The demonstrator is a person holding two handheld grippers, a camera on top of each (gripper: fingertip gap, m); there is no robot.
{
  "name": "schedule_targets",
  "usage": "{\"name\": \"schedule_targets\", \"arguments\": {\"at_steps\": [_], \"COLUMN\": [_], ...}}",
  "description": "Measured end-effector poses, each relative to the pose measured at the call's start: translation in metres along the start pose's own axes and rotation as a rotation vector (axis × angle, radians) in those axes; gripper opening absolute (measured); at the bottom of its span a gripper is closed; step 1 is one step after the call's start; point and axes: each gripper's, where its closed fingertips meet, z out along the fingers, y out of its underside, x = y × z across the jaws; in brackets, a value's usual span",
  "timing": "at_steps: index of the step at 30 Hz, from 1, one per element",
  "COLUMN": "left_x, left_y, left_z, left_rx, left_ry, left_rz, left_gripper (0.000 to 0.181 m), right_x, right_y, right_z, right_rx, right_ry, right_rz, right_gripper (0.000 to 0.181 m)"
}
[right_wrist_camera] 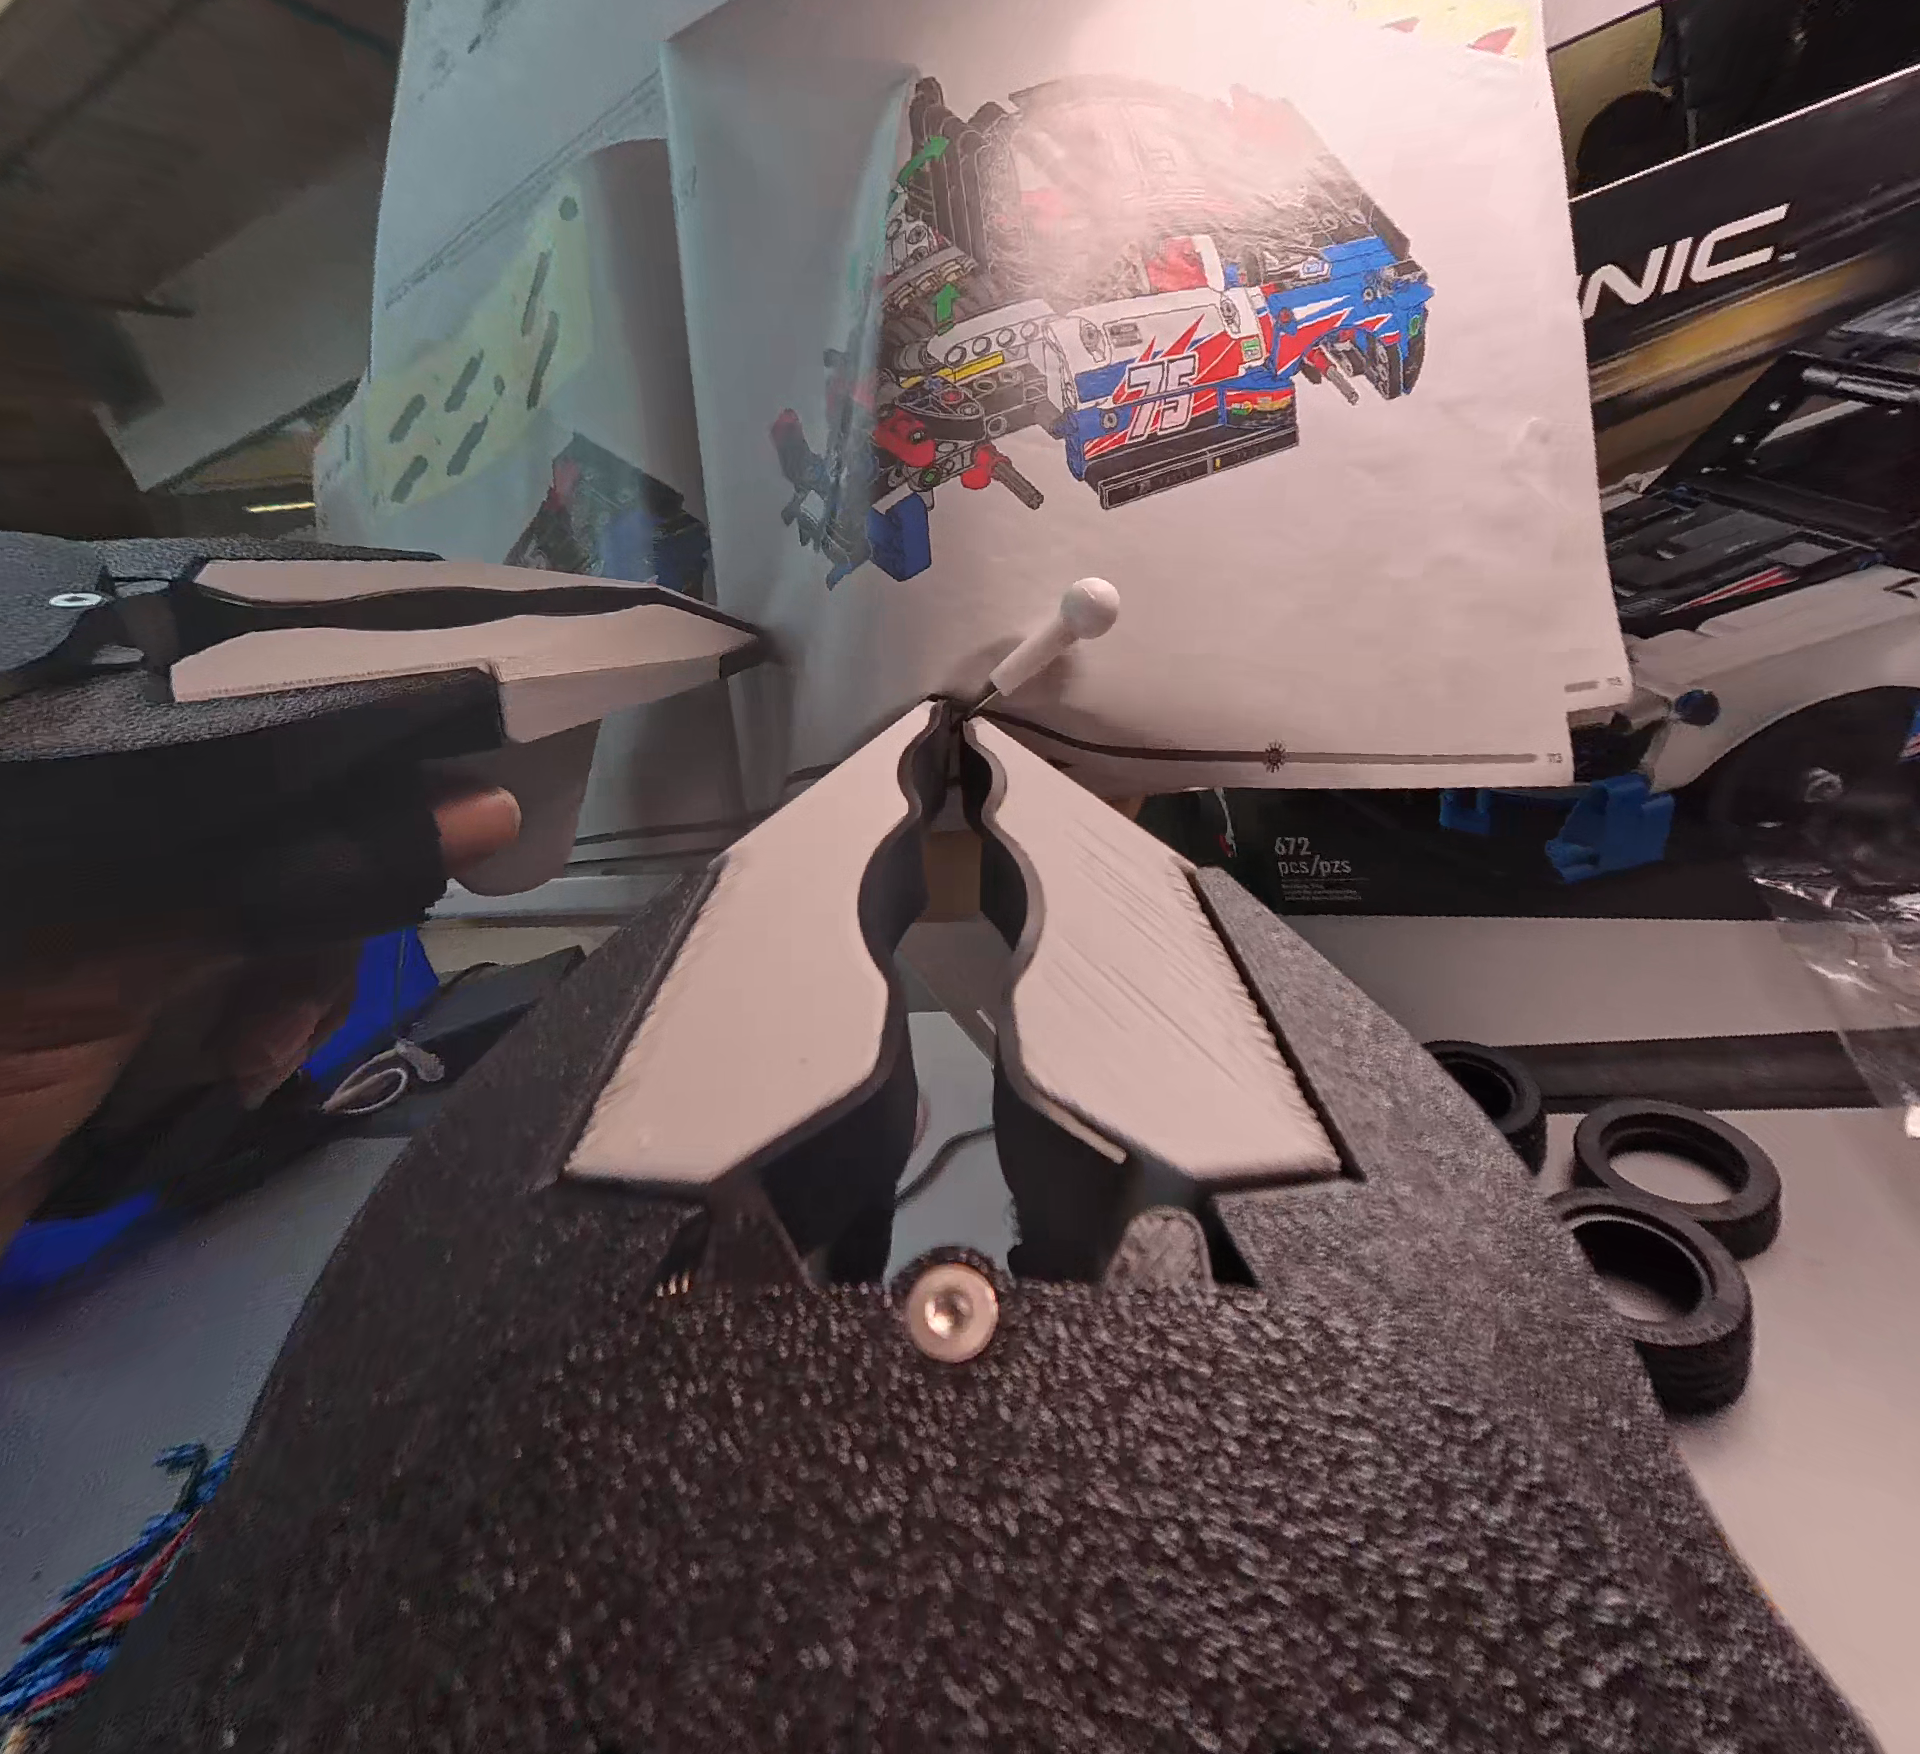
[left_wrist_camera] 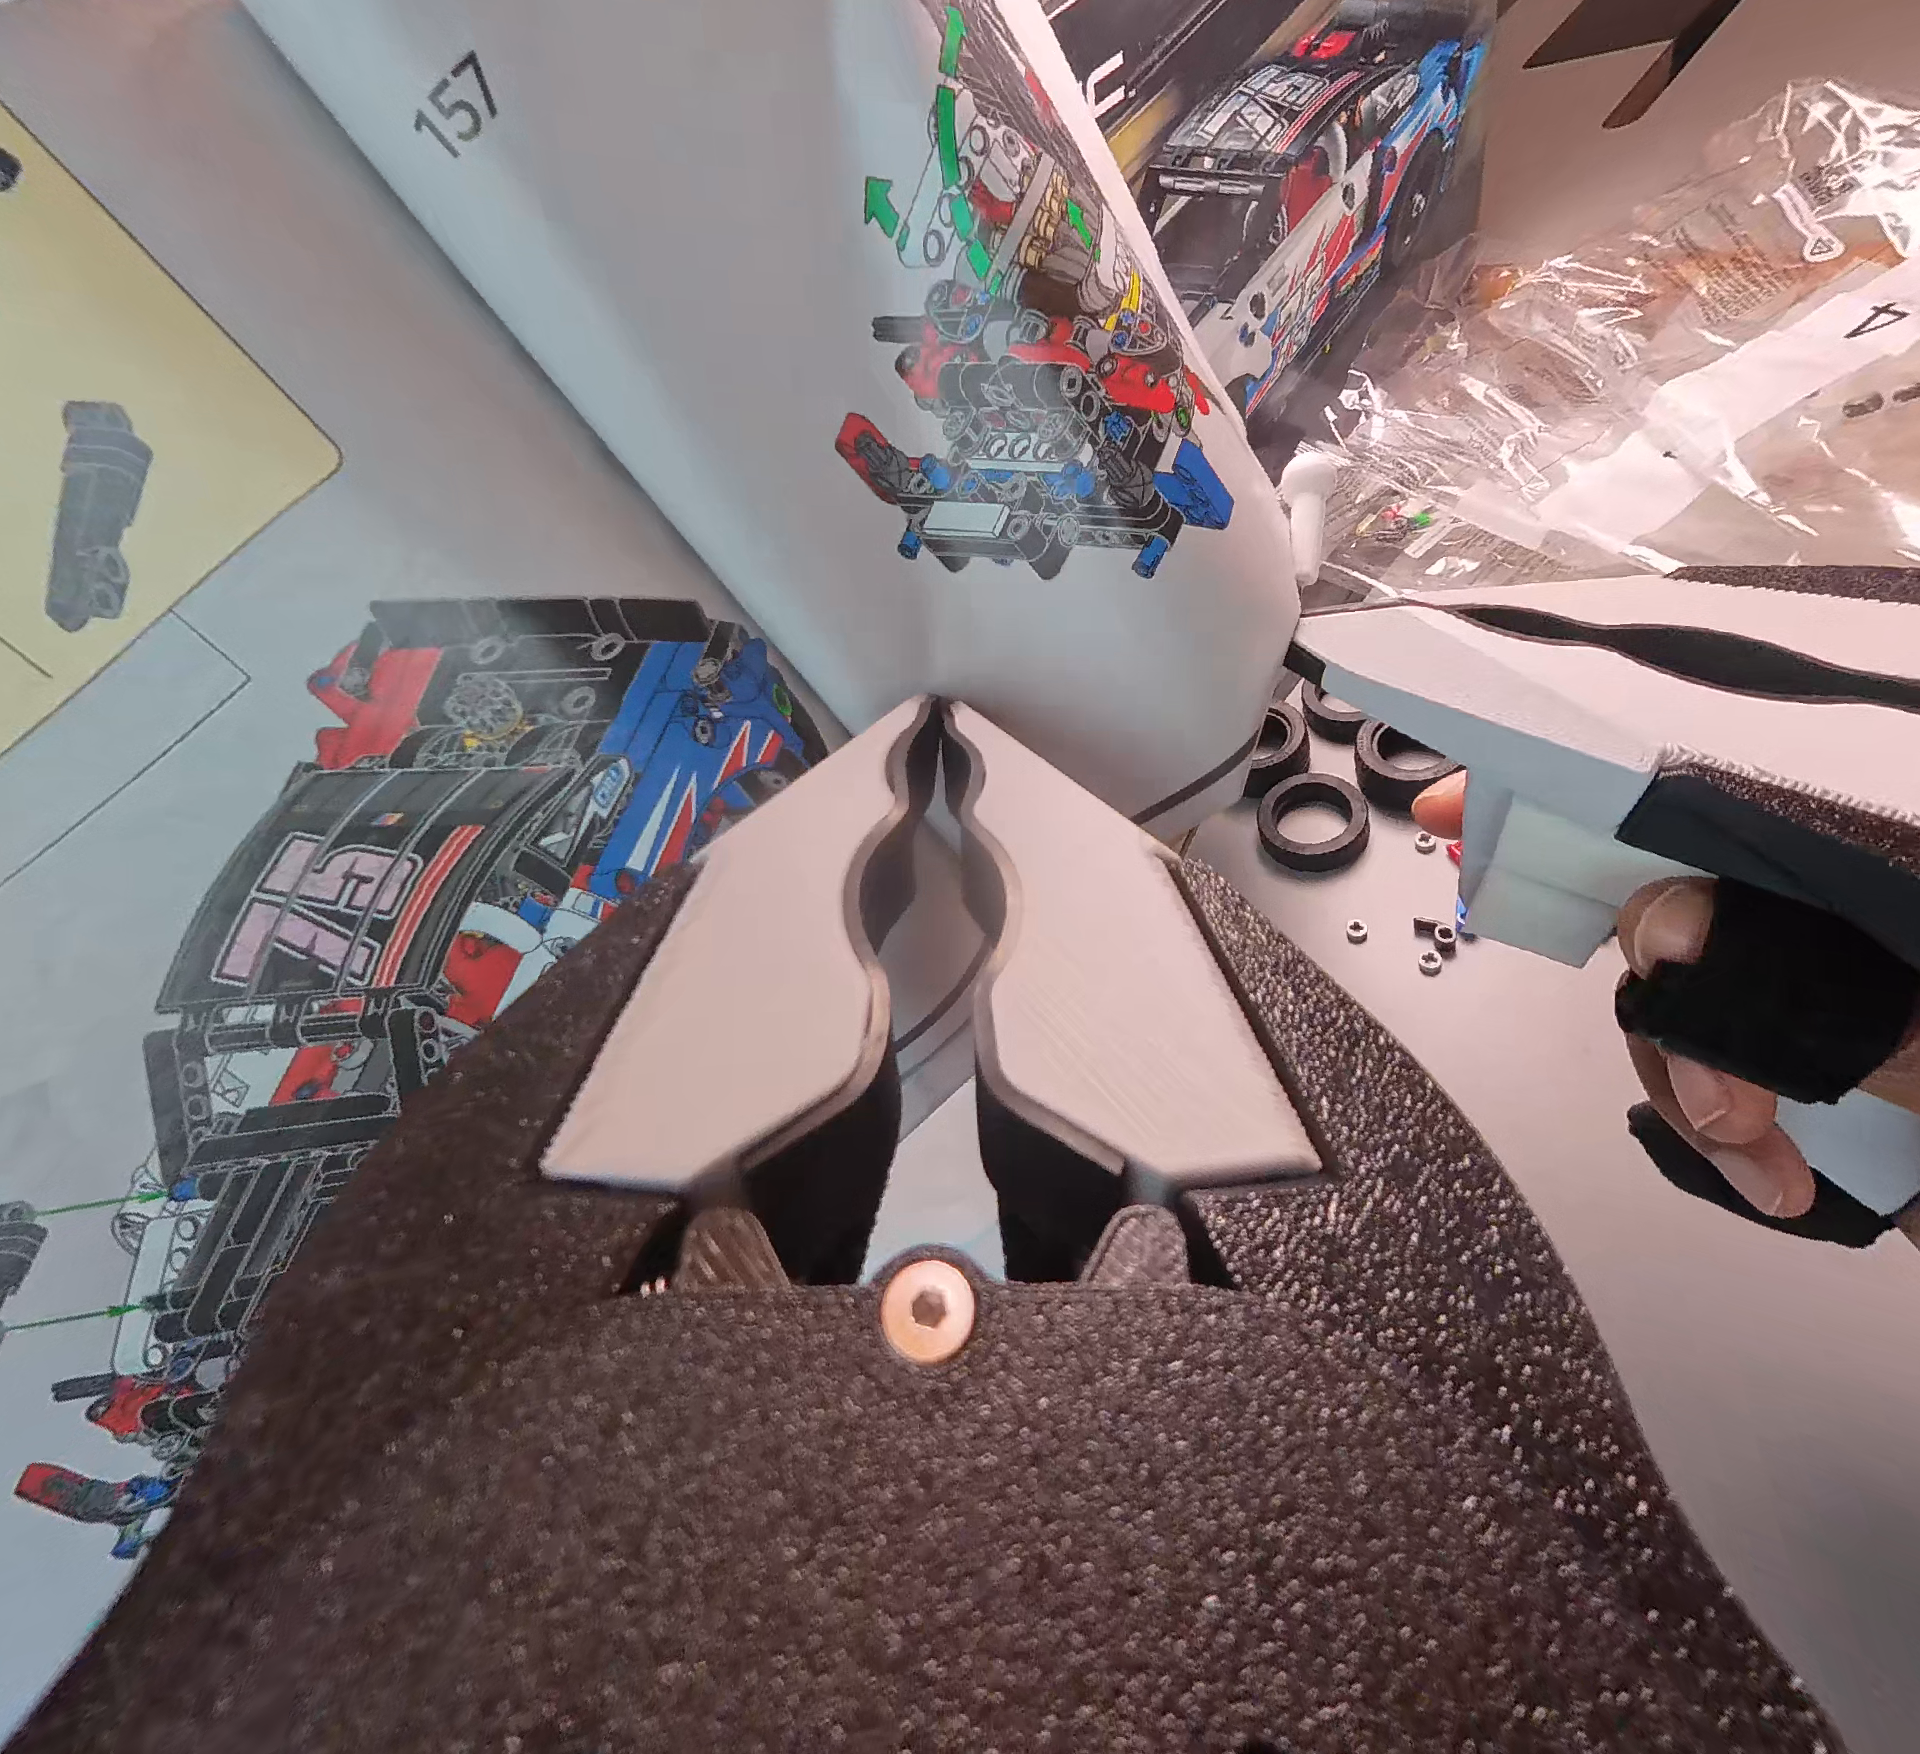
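My left gripper point(left_wrist_camera: 940, 707) is shut on the lower part of a page point(left_wrist_camera: 727, 302) of an open building-instruction booklet point(left_wrist_camera: 312, 769) and holds it curled upward. In the right wrist view it point(right_wrist_camera: 753, 639) meets the same page point(right_wrist_camera: 1247, 613) from the left. My right gripper point(right_wrist_camera: 951, 712) is shut. The thin metal stem of a white ball-headed pin point(right_wrist_camera: 1086, 605) sticks out of its tips, and the page's bottom edge bends into them. In the left wrist view, that gripper point(left_wrist_camera: 1297, 626) touches the page's right edge with the pin point(left_wrist_camera: 1304, 489) above it.
Several black rubber tyres point(left_wrist_camera: 1311, 821) point(right_wrist_camera: 1673, 1174) lie on the grey table to the right, with tiny loose parts point(left_wrist_camera: 1434, 935). A dark set box showing a race car point(left_wrist_camera: 1299, 94) point(right_wrist_camera: 1714, 250) stands behind. Clear plastic bags point(left_wrist_camera: 1662, 302) lie at right. A gloved hand point(left_wrist_camera: 1714, 1029) grips the right tool. The gap from one gripper's tips to the other's is roughly 7 cm.
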Motion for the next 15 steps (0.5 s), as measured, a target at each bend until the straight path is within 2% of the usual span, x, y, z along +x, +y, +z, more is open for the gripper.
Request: {"name": "schedule_targets", "arguments": {"at_steps": [3, 7, 10, 15], "left_x": [0.0, -0.001, -0.002, 0.0], "left_y": [0.0, 0.0, 0.001, 0.001], "left_z": [0.001, 0.001, 0.002, 0.003], "left_rx": [0.0, 0.0, 0.003, -0.011], "left_ry": [0.001, 0.004, -0.001, -0.031], "left_rz": [-0.001, 0.004, 0.0, 0.06], "left_gripper": [0.0, 0.0, 0.0, 0.0], "right_x": [0.0, 0.013, 0.015, 0.006], "right_y": [0.0, 0.013, 0.02, 0.009], "right_z": [0.0, -0.001, -0.005, -0.008], "right_rx": [-0.012, -0.039, -0.014, 0.032], "right_ry": [0.014, -0.007, -0.053, -0.069], "right_rz": [-0.075, 0.162, 0.271, 0.17], "right_gripper": [0.0, 0.0, 0.0, 0.0]}}
